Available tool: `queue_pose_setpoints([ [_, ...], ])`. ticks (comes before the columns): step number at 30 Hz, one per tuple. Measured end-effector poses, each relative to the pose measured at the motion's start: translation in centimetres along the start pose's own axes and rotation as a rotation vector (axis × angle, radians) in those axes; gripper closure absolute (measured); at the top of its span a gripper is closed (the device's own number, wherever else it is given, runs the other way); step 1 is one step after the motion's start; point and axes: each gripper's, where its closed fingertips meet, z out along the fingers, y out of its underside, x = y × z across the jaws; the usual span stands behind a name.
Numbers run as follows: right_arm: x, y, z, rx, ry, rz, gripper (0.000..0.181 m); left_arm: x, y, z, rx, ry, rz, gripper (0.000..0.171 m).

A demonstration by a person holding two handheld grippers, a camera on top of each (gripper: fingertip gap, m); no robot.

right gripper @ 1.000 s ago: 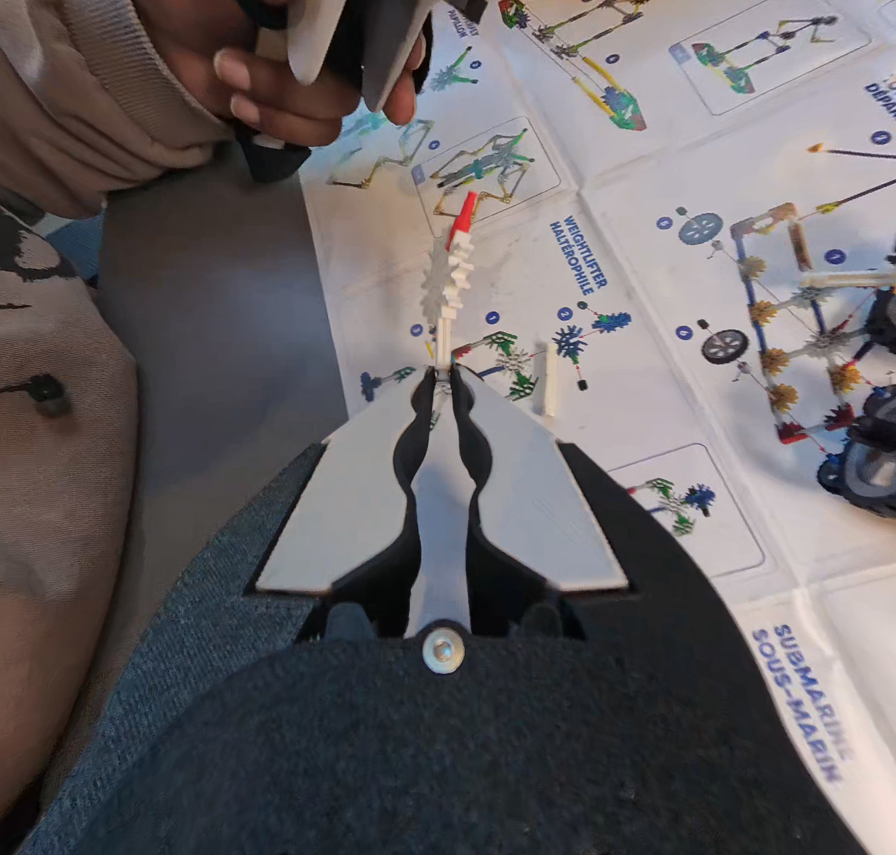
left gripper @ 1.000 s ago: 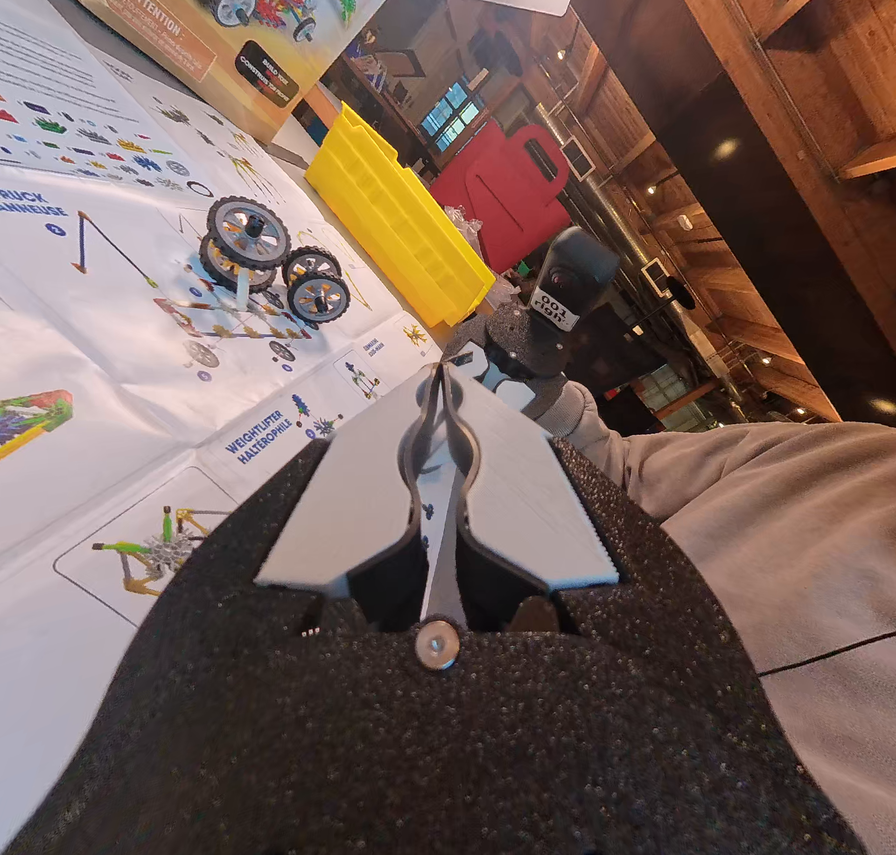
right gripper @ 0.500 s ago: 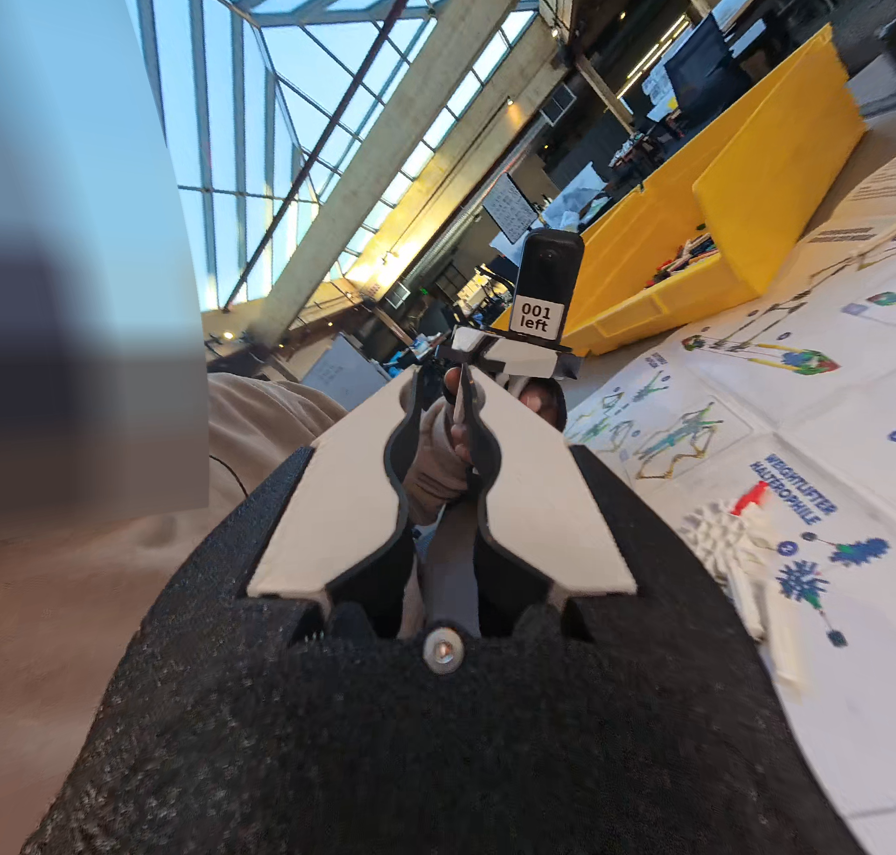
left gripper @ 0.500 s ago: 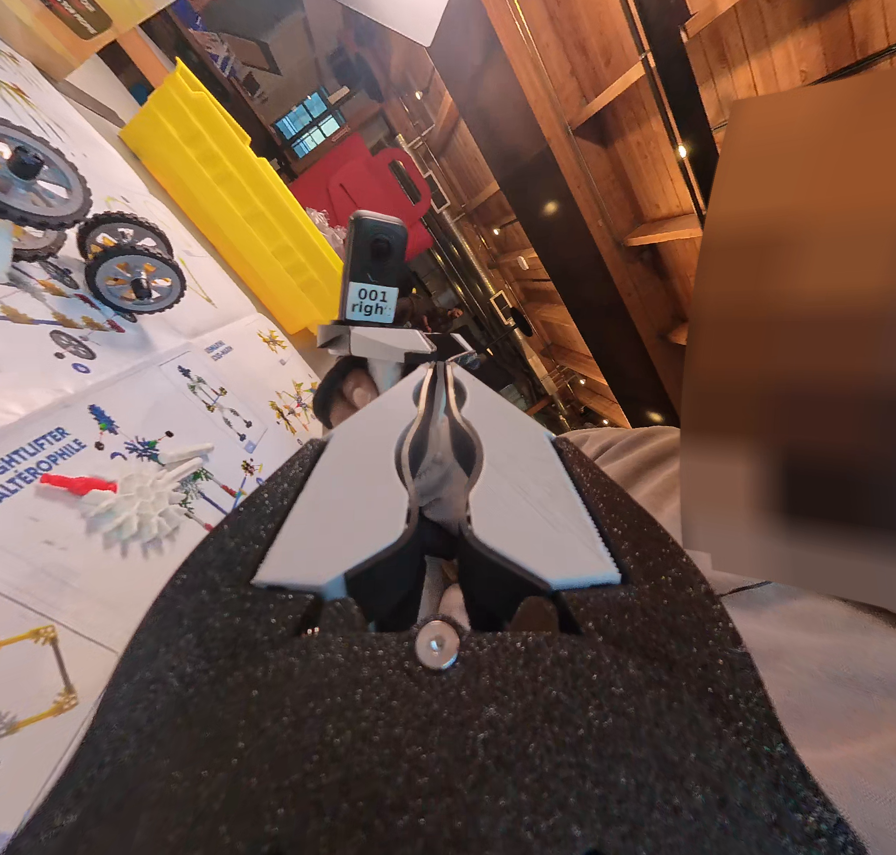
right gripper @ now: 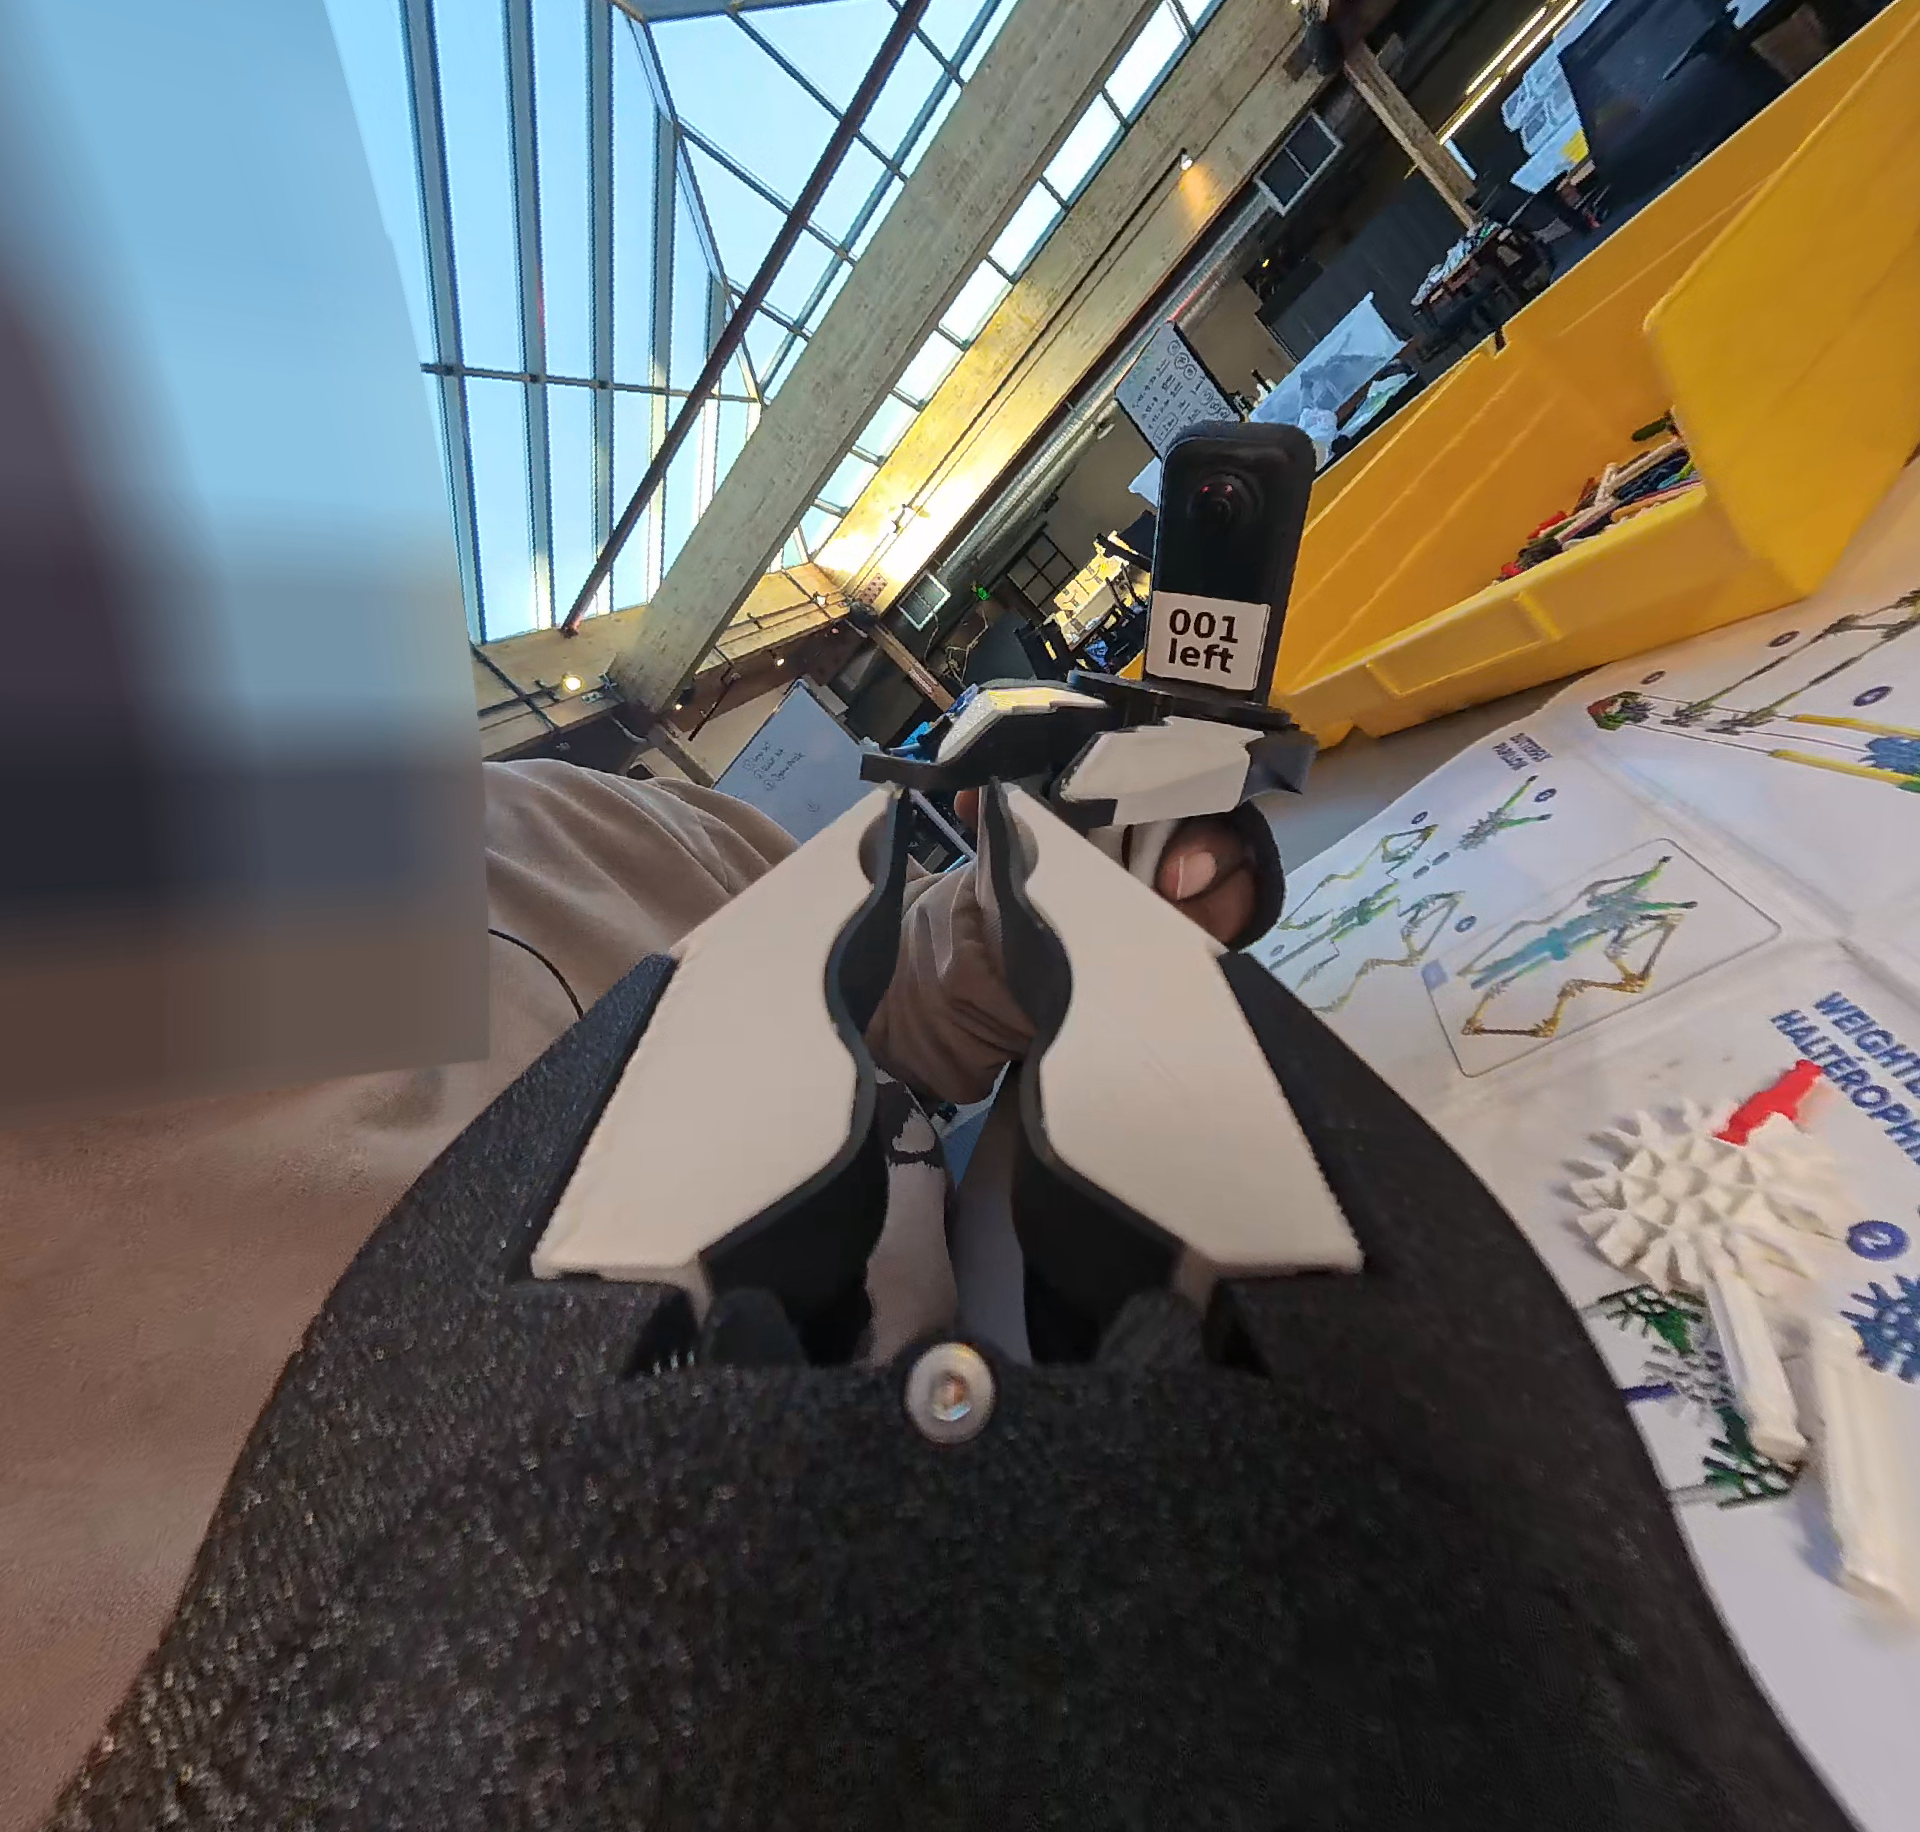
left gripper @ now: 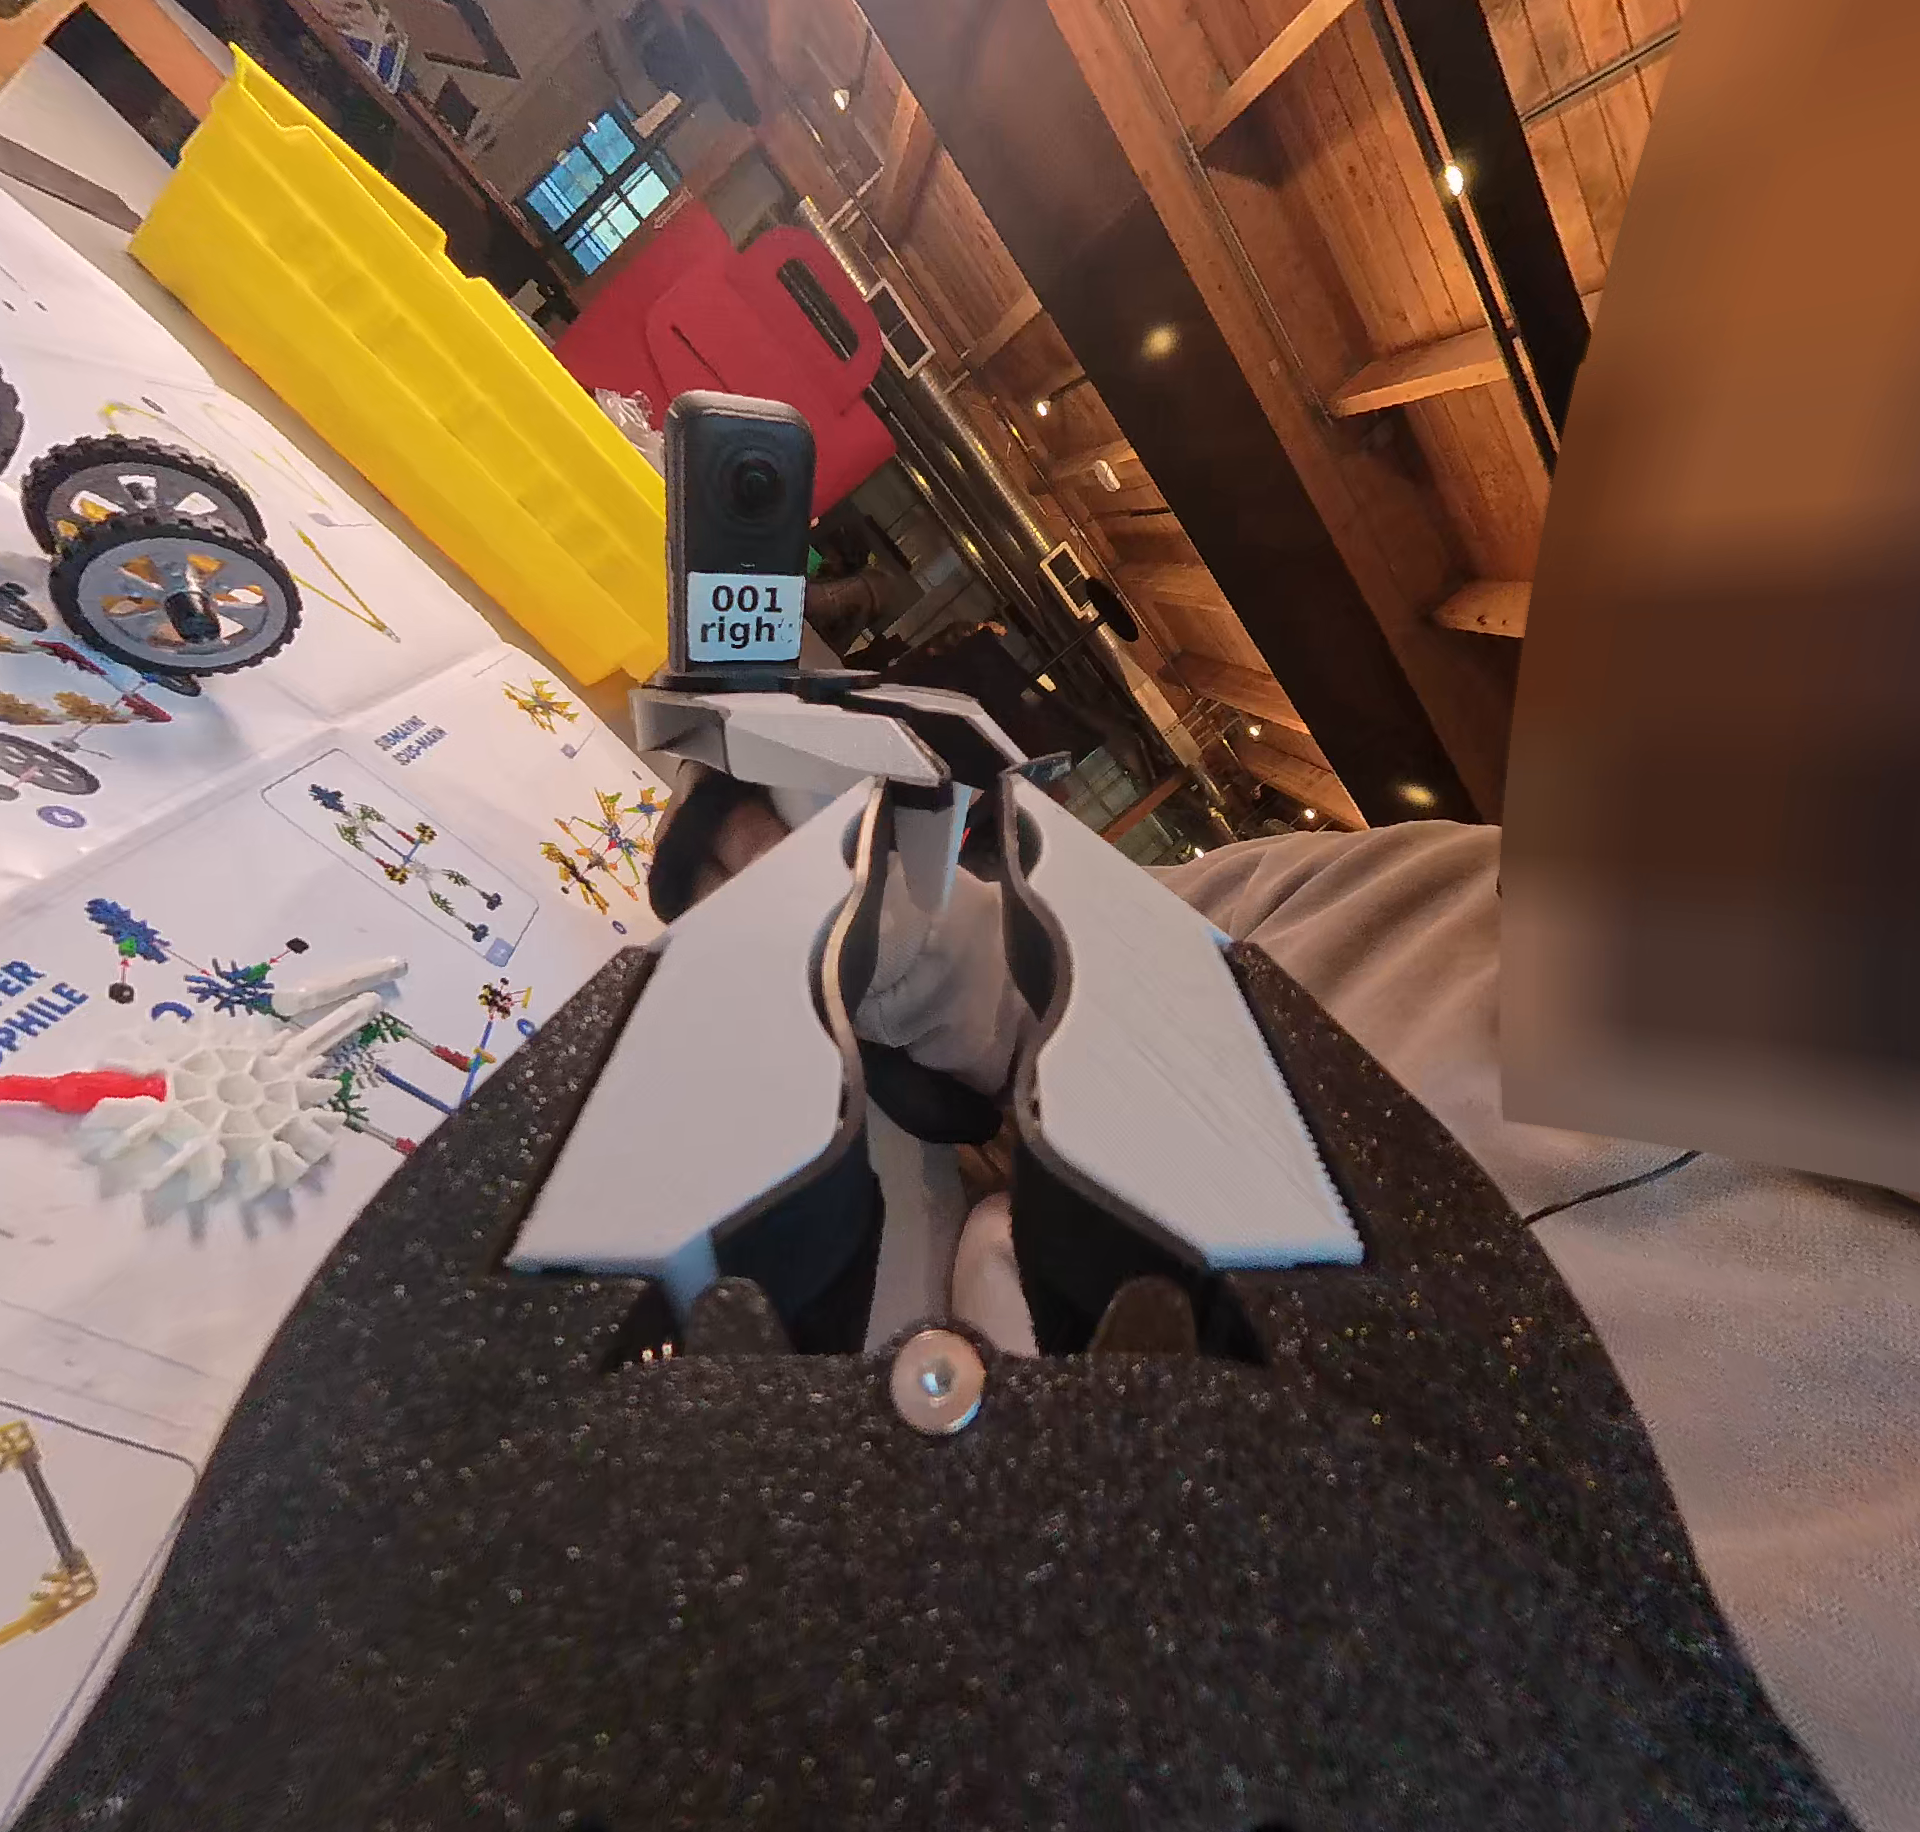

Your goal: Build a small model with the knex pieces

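My left gripper [left gripper: 940, 795] is slightly open and empty, held level above the table and facing the other gripper's black camera [left gripper: 738, 504]. My right gripper [right gripper: 940, 795] is also slightly open and empty, facing the left gripper's camera [right gripper: 1221, 535]; a person's hand holds each. A white snowflake connector [left gripper: 223, 1107] with a red rod [left gripper: 83, 1091] plugged in lies on the instruction sheet [left gripper: 312, 743], white rods [left gripper: 332, 977] beside it. The connector [right gripper: 1704, 1211], red rod [right gripper: 1766, 1107] and white rods [right gripper: 1756, 1367] show at the right of the right wrist view.
A yellow bin [left gripper: 395, 369] stands at the sheet's far edge; in the right wrist view the yellow bin [right gripper: 1558, 535] holds loose parts. A wheeled model [left gripper: 166, 577] stands on the sheet. A red shape [left gripper: 748, 328] lies behind the bin. A person's beige sleeve [left gripper: 1351, 909] is close. The tips of both grippers are at nearly the same place. From the left gripper's tips to the white snowflake connector [left gripper: 223, 1107] is close to 12 cm.
A second ago the right gripper was shut on the connector assembly over the sheet. It now lies on the sheet. Both grippers turned to face each other and their jaws opened slightly.
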Motion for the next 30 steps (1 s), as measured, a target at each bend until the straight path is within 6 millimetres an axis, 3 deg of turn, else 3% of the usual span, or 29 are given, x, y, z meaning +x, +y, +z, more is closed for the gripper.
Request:
queue_pose_setpoints([
  [18,-1.5,1.8,0.2,-0.117,-0.080,-0.042,0.165,0.1,2.0,0.5,-0.165,-0.095,0.276,0.148],
  [30,-2.0,2.3,0.4,-0.132,-0.097,-0.093,0.170,0.7,2.5,0.7,-0.185,-0.068,0.299,0.147],
])
